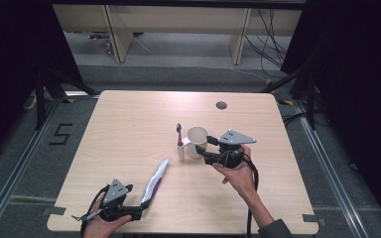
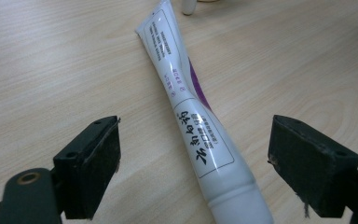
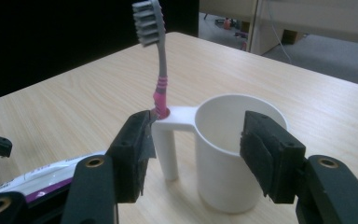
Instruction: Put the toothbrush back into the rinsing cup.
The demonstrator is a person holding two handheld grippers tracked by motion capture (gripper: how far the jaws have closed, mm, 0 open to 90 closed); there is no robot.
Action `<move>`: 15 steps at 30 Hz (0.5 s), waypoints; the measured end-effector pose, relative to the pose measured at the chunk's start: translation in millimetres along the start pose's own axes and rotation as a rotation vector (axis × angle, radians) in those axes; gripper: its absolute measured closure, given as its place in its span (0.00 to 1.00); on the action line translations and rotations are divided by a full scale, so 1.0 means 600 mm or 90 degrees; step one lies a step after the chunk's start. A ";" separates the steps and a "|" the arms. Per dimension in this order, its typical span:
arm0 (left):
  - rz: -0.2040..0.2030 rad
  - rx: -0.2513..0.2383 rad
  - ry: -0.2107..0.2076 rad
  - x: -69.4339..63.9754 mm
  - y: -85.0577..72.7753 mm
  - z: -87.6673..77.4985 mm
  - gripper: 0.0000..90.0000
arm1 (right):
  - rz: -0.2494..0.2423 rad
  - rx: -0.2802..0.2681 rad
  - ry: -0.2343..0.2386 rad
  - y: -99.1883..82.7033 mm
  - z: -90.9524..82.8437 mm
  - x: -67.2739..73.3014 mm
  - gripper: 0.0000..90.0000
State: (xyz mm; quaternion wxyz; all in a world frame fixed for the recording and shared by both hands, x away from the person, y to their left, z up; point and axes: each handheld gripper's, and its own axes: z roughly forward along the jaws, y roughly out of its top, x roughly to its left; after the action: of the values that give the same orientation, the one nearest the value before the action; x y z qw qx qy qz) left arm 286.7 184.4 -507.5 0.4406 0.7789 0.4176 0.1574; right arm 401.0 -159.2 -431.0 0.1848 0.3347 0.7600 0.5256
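Note:
A white cup stands upright near the table's middle. A grey and pink toothbrush stands bristles up in the hole of the cup's handle. My right gripper is just right of the cup, level with it and open, its pads not touching the cup. A white and purple toothpaste tube lies flat on the table at front left. My left gripper is open, with the tube's cap end lying between its jaws, clear of both pads.
The wooden table has a round cable hole at its back right. Black curtains hang on both sides, and wooden furniture stands on the floor beyond the far edge.

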 end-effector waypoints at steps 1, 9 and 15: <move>0.000 0.000 0.000 0.000 0.000 0.000 0.18 | 0.000 0.000 0.000 0.000 0.000 0.000 0.49; -0.001 0.002 0.005 0.001 0.000 -0.001 0.18 | 0.003 0.020 -0.013 -0.026 -0.029 -0.019 0.49; -0.003 0.001 0.005 0.002 0.001 -0.001 0.18 | 0.020 0.019 -0.027 -0.038 -0.046 -0.028 0.48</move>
State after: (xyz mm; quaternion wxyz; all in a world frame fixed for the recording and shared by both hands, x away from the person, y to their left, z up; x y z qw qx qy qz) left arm 286.9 185.6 -506.9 0.4389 0.7777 0.4209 0.1591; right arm 388.1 -194.8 -442.5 0.1876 0.3607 0.7581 0.5100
